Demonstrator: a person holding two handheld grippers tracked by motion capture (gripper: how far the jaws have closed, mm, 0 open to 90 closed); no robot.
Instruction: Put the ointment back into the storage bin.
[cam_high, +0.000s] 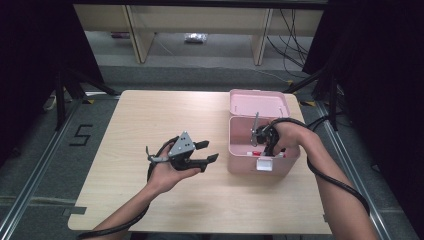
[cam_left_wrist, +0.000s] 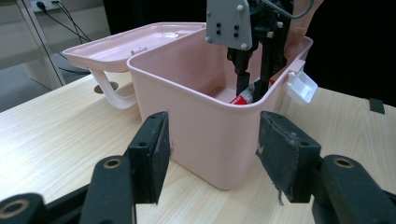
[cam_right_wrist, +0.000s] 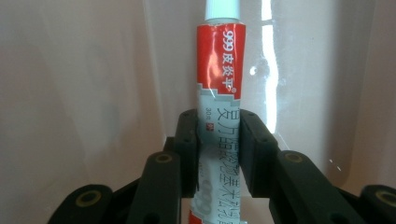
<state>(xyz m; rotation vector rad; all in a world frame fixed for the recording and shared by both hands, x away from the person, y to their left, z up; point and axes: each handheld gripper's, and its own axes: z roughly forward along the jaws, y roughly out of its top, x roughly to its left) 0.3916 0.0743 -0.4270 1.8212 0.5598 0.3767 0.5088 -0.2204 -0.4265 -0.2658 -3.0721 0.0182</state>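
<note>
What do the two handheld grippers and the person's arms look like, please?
Both grippers, left and right, have black, flat-padded jaws with brass-coloured pivot rivets. The left carries a grey three-cornered plate with dark holes. A thick black cable trails along the right forearm. No sleeves show on the forearms.

left tongs (cam_high: 206, 152) gaping, right tongs (cam_right_wrist: 219, 140) clamped

My right gripper (cam_right_wrist: 219, 154) has both jaws pressed against a red and white tube (cam_right_wrist: 220, 88), white cap pointing away, with what looks like the pink box wall (cam_right_wrist: 84, 93) just behind it.
</note>
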